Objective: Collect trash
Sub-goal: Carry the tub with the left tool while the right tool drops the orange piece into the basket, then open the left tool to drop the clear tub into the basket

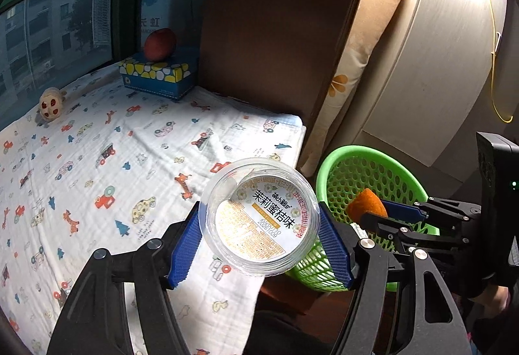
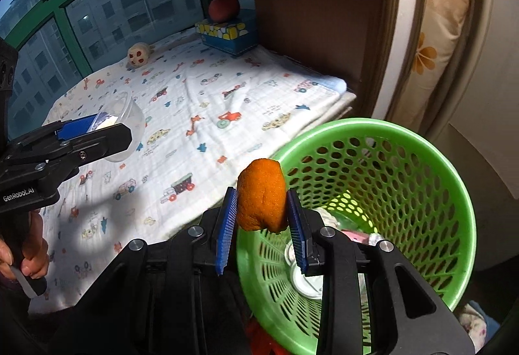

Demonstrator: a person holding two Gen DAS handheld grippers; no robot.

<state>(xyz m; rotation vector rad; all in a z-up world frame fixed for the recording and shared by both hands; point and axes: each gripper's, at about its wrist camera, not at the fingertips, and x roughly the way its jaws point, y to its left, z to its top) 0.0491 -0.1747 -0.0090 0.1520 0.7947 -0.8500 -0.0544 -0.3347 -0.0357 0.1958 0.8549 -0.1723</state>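
Leftmost, far on the cartoon-print sheet (image 1: 97, 160), a small plush toy (image 1: 50, 103) lies by the window; right of it a red apple (image 1: 160, 44) sits on a tissue box (image 1: 155, 76). Near, left gripper (image 1: 259, 236) clamps a clear plastic cup (image 1: 259, 215), printed lid facing the camera, over the sheet's right edge. Right gripper (image 2: 261, 218) pinches a piece of orange peel (image 2: 262, 197) above the near rim of the green mesh bin (image 2: 421, 193), which holds some wrappers.
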